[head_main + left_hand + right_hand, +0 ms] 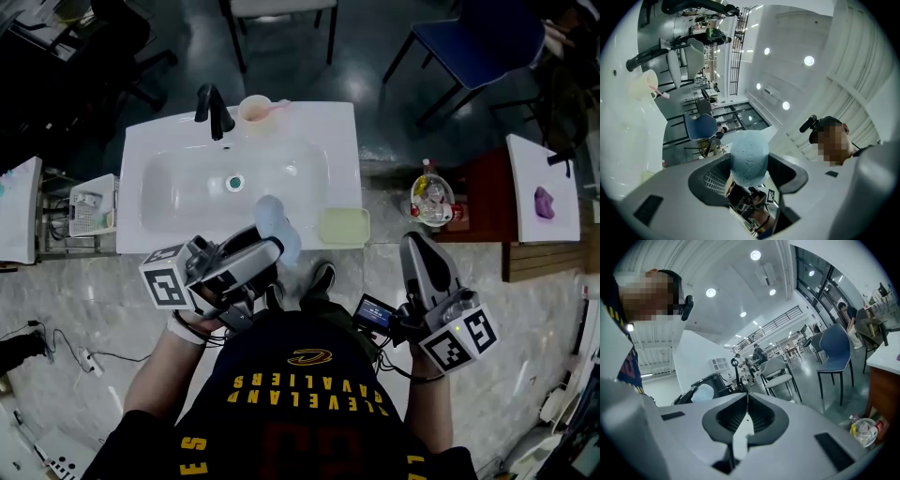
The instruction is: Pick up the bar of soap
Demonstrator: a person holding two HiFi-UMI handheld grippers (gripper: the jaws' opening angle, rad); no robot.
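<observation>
The bar of soap point(274, 223) is a pale blue oval, held up over the front edge of the white sink point(169, 141). My left gripper point(272, 248) is shut on it, jaws wide on either side. In the left gripper view the soap point(749, 159) stands upright between the dark pads, filling my left gripper point(750, 176). My right gripper point(412, 239) hangs to the right of the sink, above the floor, shut with nothing in it. In its own view my right gripper point(747, 397) shows its jaws meeting in a thin line. The soap point(703, 392) shows small at the left there.
A pale green soap dish point(344, 227) sits on the sink's front right corner. A black faucet point(214, 111) and a pink cup point(256, 110) stand at the back rim. A wire basket point(91, 206) is left of the sink, a small bin point(432, 202) right, a blue chair point(478, 42) beyond.
</observation>
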